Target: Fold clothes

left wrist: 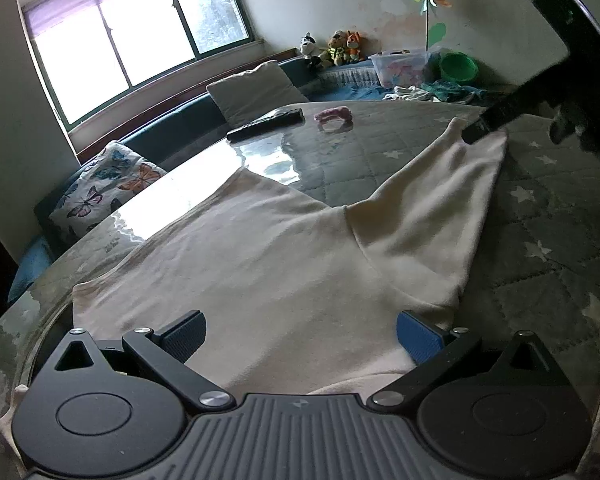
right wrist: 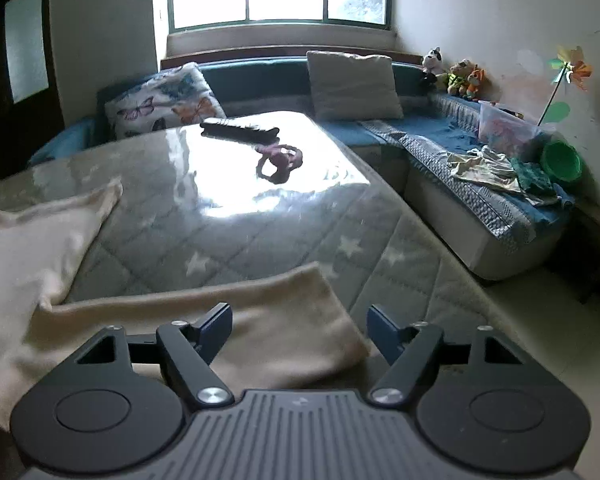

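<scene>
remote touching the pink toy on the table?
Apart. Right wrist view: the remote lies behind the pink toy, with a strip of glossy table showing between them. Left wrist view shows the same gap.

Daylight from the window [left wrist: 136,36] is the only light source, blown out to white in both views, and it throws strong glare across the glossy far end of the counter [right wrist: 260,184] (the remote [right wrist: 240,130] there reads almost as a silhouette). The room's near side and walls are dim, with soft shadows and muted colour. Fisheye distortion bends straight lines, the corners vignette to black, and the left edge of the right wrist view is slightly blurred.
</scene>
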A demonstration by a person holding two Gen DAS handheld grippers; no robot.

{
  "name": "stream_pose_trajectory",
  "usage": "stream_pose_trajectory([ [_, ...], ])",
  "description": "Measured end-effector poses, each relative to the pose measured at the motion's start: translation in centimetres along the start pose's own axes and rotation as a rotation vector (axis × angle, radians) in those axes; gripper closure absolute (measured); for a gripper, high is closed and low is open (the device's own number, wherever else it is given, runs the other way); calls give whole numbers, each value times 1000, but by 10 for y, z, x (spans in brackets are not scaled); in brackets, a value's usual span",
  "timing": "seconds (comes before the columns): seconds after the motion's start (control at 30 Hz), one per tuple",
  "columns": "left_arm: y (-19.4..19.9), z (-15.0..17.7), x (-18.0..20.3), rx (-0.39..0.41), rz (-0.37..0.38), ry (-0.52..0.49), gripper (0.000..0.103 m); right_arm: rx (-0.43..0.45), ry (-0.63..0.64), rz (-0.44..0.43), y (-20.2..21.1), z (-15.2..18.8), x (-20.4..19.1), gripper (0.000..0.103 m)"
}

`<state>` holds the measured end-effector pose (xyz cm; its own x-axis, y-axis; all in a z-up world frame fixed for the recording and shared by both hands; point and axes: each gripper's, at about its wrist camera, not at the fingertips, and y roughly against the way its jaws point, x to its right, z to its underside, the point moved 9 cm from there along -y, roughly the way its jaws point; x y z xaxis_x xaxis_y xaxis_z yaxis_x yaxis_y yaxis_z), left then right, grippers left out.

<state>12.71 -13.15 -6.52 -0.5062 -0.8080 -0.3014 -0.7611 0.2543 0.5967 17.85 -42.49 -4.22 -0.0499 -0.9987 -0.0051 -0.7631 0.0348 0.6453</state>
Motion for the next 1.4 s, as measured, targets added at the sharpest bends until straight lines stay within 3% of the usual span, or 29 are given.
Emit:
stream_pose_trajectory([
  [0.13,0,0,-2,-3,-10,4,0,-22,-27,-3,-5,4,5,55],
  [0.2,-1,0,-2,-5,-11,6,0,-25,-26,-1,-8,3,6,72],
  [0.23,-1,0,-1,-5,-10,3,0,-24,-19,3,-9,2,6,88],
  [0.27,-1,-1,0,-6,-9,1,0,-21,-12,9,-9,-1,7,98],
  [0.5,-1,-1,1,-4,-6,-12,0,26,41,47,-18,-25,9,99],
  [0.73,2,-3,0,-1,-10,-5,0,4,43,50,-37,-20,7,97],
  [0.8,1,-3,-1,0,-15,-1,0,11,35,52,-35,-18,9,92],
  [0.87,1,-4,-2,1,-20,3,0,11,2,44,-34,-18,14,76],
  [0.9,2,-4,-3,4,-21,10,0,11,-15,43,-32,-17,16,73],
  [1.27,4,-9,-8,14,-35,28,0,6,-133,14,-18,-5,25,73],
  [1.4,8,-5,-18,12,-64,50,0,27,-105,14,-9,-10,18,65],
])
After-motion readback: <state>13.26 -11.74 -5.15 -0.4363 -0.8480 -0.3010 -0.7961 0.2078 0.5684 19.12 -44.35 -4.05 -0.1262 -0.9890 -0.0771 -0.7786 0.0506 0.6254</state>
